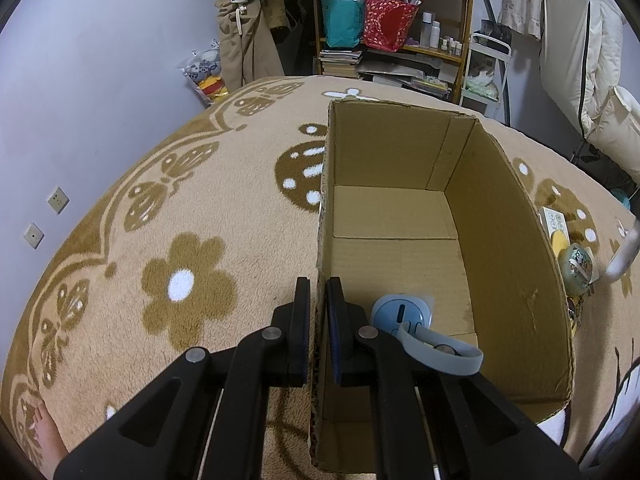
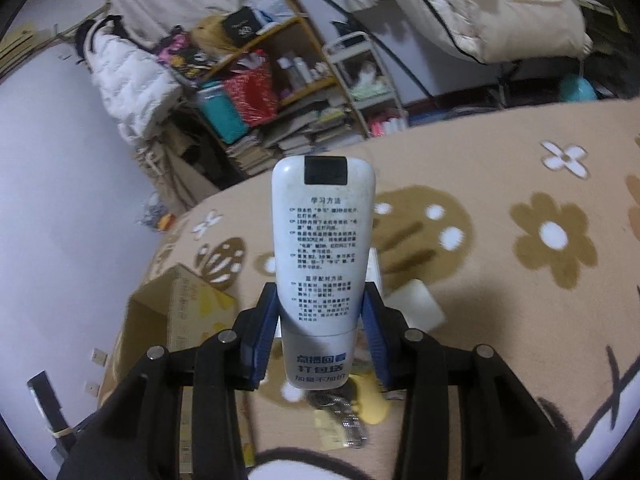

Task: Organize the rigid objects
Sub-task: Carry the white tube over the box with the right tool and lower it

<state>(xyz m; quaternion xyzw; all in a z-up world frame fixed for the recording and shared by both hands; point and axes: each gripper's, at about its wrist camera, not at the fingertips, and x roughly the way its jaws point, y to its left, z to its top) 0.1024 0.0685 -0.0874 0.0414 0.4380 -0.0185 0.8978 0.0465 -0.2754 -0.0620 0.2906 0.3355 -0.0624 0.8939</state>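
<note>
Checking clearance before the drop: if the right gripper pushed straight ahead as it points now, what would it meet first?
Probably the flowered blanket: the right gripper, holding the white remote, points past the cardboard box at lower left. Depth is unclear.

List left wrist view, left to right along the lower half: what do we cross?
Wall sockets → big flower on the blanket → left gripper clamped on the box wall → blue device in the box → green tin outside.

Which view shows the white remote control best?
The right wrist view: the white remote control fills the centre, its printed back facing the camera, gripped between the right gripper's jaws. The left wrist view does not show it, only the cardboard box.
</note>
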